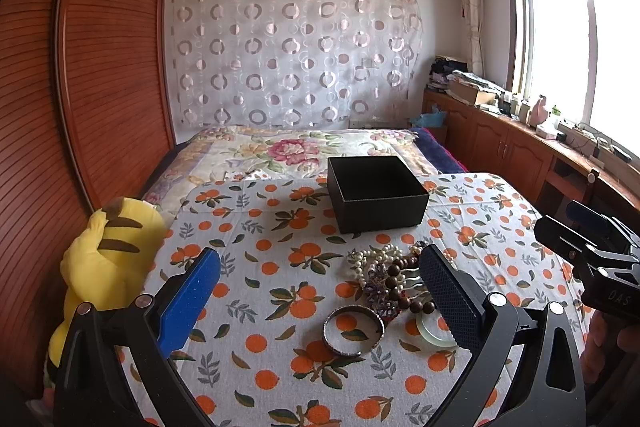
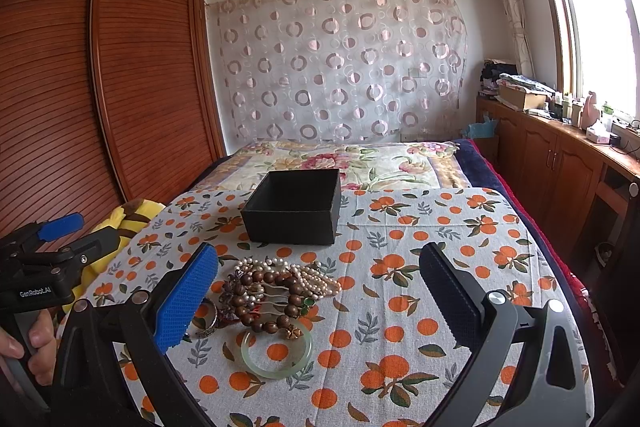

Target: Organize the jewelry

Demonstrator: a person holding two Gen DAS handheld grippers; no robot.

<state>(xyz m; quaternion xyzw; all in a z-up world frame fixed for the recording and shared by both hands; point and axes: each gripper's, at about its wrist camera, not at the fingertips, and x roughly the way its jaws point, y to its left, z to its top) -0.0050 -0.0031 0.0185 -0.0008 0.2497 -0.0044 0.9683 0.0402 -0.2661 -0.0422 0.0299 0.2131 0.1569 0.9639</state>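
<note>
Box mouth: the black box (image 2: 294, 205) stands open-topped at the far middle of the orange-print cloth (image 2: 432, 267), nothing over it.
Between box and pile: a bare strip of cloth separates the box from the jewelry pile (image 2: 272, 291).
Pile: pearl strands (image 1: 376, 259), wooden beads (image 2: 260, 301) and a purple piece lie tangled, touching each other.
Loose rings: the metal bangle (image 1: 353, 331) and jade bangle (image 2: 278, 355) lie at the pile's near edge, the cloth bare on their near side.
Right of pile: wide bare cloth, seen in the right wrist view.
Left edge: a yellow plush toy (image 1: 108, 267) crowds the table's left side.
Grippers: left gripper (image 1: 320, 301) and right gripper (image 2: 318, 301) both spread wide above the cloth, holding nothing.
</note>
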